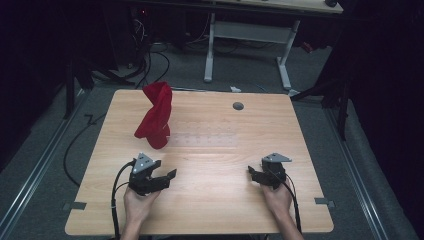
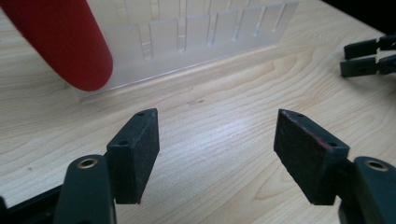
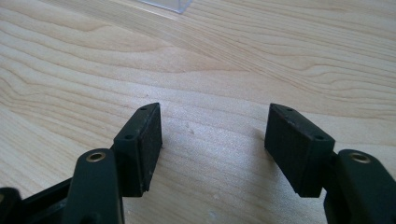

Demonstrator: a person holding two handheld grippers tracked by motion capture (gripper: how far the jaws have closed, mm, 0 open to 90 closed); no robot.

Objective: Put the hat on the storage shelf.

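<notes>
Presently, the wooden worktop (image 1: 210,200) carries a red cloth (image 1: 156,116) standing bunched toward the far-left corner, its lower end resting on the left end of a clear slotted rack (image 2: 196,39) that lies mid-worktop. Left gripper (image 1: 169,176) sits near the front edge, just short of the cloth; fingers (image 2: 135,154) apart, nothing between them. Right gripper (image 1: 252,173) rests toward the front-right, fingers (image 3: 299,147) also apart and empty. Judgement: step in hand is reaching for the cloth. Approach low, pinch the hanging lower end, avoid nudging the rack.
</notes>
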